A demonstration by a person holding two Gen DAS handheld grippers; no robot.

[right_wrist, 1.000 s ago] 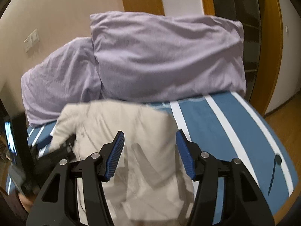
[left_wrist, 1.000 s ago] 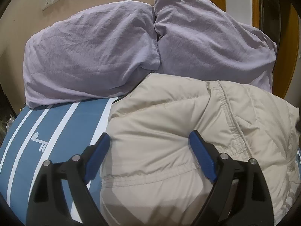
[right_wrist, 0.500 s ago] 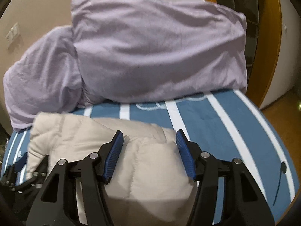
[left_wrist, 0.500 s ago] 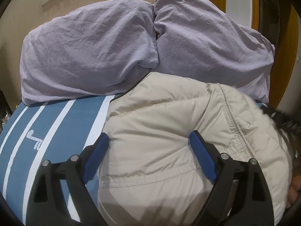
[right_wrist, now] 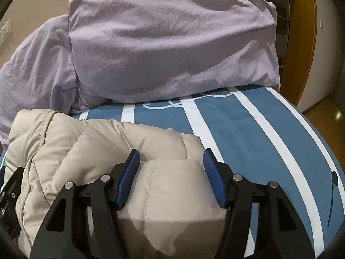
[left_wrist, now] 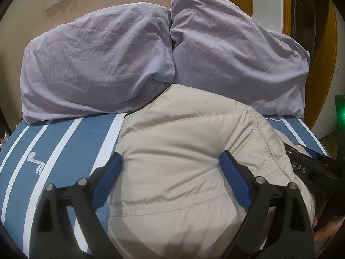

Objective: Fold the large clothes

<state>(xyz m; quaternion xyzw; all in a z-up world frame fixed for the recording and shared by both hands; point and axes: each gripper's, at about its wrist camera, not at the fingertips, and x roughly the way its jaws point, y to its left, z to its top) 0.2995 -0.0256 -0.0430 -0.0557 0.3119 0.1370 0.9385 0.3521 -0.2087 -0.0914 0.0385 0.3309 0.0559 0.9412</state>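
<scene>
A beige puffy down jacket lies folded in a bundle on the blue striped bed. It also shows in the right wrist view. My left gripper is open, its blue pads straddling the jacket's near edge from above. My right gripper is open over the jacket's right end, with a padded fold between its pads. The right gripper's black body shows at the right edge of the left wrist view. The left gripper's body shows at the left edge of the right wrist view.
Two lilac pillows lean against the wall at the head of the bed. The blue sheet with white stripes extends to the right of the jacket. A wooden door frame and floor lie beyond the bed's right edge.
The right gripper came down and forward onto the jacket's right end. The jacket settled into a flatter bundle. The left gripper stayed almost still, open over the jacket.
</scene>
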